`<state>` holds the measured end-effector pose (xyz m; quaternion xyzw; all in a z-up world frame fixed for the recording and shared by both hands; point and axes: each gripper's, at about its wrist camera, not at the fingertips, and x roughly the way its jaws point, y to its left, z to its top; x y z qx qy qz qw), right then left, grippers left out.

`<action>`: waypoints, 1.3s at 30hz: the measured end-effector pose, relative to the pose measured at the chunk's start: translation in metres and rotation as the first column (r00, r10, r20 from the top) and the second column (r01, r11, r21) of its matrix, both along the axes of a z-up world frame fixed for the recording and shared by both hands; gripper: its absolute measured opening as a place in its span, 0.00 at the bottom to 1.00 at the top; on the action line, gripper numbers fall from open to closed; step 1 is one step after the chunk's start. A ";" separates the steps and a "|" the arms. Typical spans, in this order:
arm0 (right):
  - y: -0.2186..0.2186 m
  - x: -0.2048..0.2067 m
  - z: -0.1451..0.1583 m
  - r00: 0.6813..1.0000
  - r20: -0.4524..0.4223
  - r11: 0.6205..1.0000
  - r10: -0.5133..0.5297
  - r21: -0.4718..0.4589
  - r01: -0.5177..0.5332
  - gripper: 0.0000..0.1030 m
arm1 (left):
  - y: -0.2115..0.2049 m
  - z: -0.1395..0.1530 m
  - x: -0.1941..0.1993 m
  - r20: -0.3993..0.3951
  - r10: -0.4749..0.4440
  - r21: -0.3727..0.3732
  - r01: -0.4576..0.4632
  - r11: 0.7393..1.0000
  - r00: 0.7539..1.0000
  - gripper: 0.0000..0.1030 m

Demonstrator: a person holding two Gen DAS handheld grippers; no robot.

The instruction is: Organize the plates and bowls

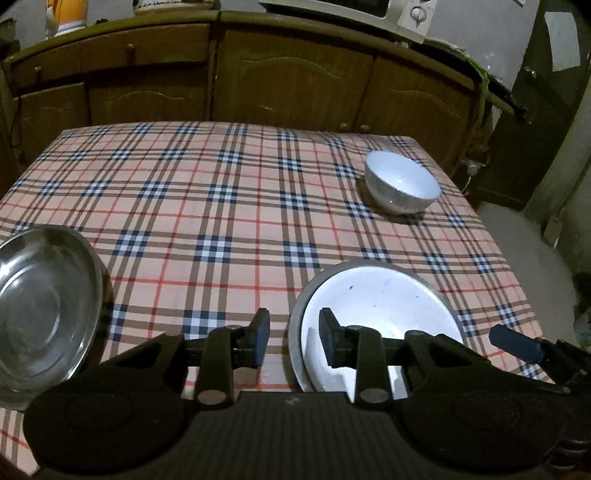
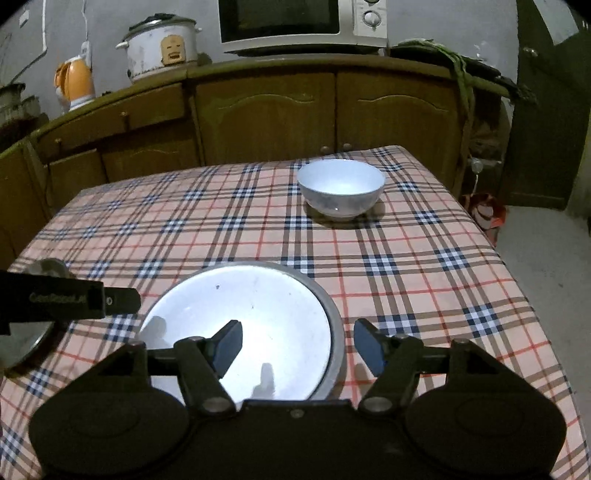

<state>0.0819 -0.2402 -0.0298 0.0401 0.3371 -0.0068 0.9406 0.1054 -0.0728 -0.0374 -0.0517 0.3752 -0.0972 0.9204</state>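
Observation:
A white plate [image 1: 380, 306] inside a grey rim lies flat at the near edge of the checked table [image 1: 203, 203]. My left gripper [image 1: 293, 339] hovers at the plate's left rim, its jaws a little apart and pressing on nothing. My right gripper [image 2: 299, 349] stands wide open over the plate [image 2: 251, 314], whose right rim shows between its fingers. A steel bowl [image 1: 44, 302] sits at the near left. At the far right of the table stands a white bowl [image 1: 402, 182], also in the right wrist view [image 2: 341, 186]. One finger [image 1: 517, 343] of the right gripper shows at the left wrist view's right edge.
Wooden cabinets [image 2: 266, 114] run behind the table, carrying a microwave [image 2: 295, 22], a rice cooker [image 2: 162, 44] and an orange kettle [image 2: 75, 83]. The table's right edge [image 2: 491, 251] drops to a bare floor. A finger [image 2: 122, 299] of the left gripper crosses above the steel bowl [image 2: 22, 343].

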 end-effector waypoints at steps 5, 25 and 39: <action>-0.002 -0.002 0.008 1.000 0.027 0.999 -0.005 0.037 0.004 0.78 | 0.004 0.005 0.000 0.007 0.009 0.005 -0.009 1.000 1.000 0.34; -0.047 0.017 0.032 0.993 0.093 0.989 -0.074 0.137 0.061 0.78 | -0.006 0.025 0.022 0.059 -0.006 0.071 0.002 0.997 0.998 0.64; -0.092 0.061 0.041 0.985 0.122 0.976 -0.125 0.193 0.100 0.78 | -0.032 0.041 0.073 0.090 -0.052 0.095 0.044 0.995 0.995 0.71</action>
